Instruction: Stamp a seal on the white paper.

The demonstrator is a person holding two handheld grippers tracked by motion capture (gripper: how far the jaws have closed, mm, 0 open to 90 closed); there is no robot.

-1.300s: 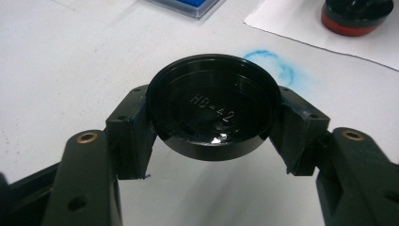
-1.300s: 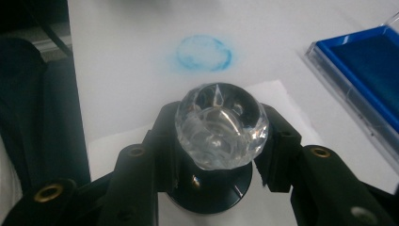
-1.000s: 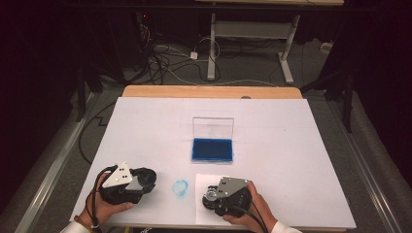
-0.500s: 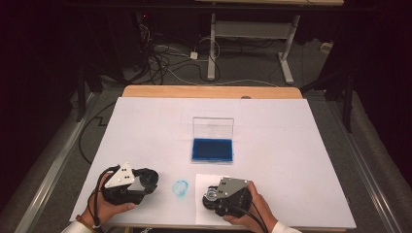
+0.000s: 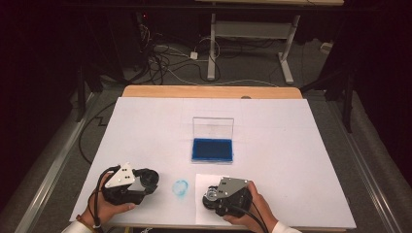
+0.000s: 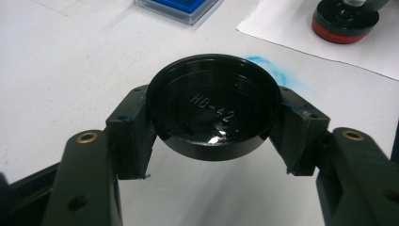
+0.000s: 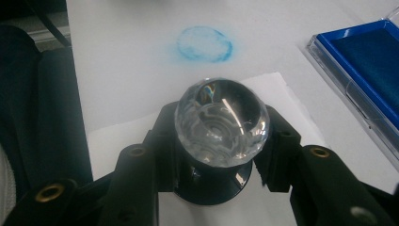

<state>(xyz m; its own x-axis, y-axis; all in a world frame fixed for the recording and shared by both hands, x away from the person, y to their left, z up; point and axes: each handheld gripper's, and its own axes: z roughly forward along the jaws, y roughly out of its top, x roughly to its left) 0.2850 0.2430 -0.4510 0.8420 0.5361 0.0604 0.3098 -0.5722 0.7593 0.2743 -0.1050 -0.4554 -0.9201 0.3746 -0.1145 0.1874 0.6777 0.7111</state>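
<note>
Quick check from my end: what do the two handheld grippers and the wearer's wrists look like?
Both the left gripper and the right gripper are black, each topped by a grey three-cornered plate with dark dots. Black cables trail back over the hands. Their fingers are black with brass-coloured pivots. White cuffs show at both wrists, a band on the left.

Ink pad (image 5: 212,149) behind paper sheet (image 5: 204,182)

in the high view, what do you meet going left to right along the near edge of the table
left gripper holding a black cap → blue smudge → stamp on a paper sheet → right gripper
</note>
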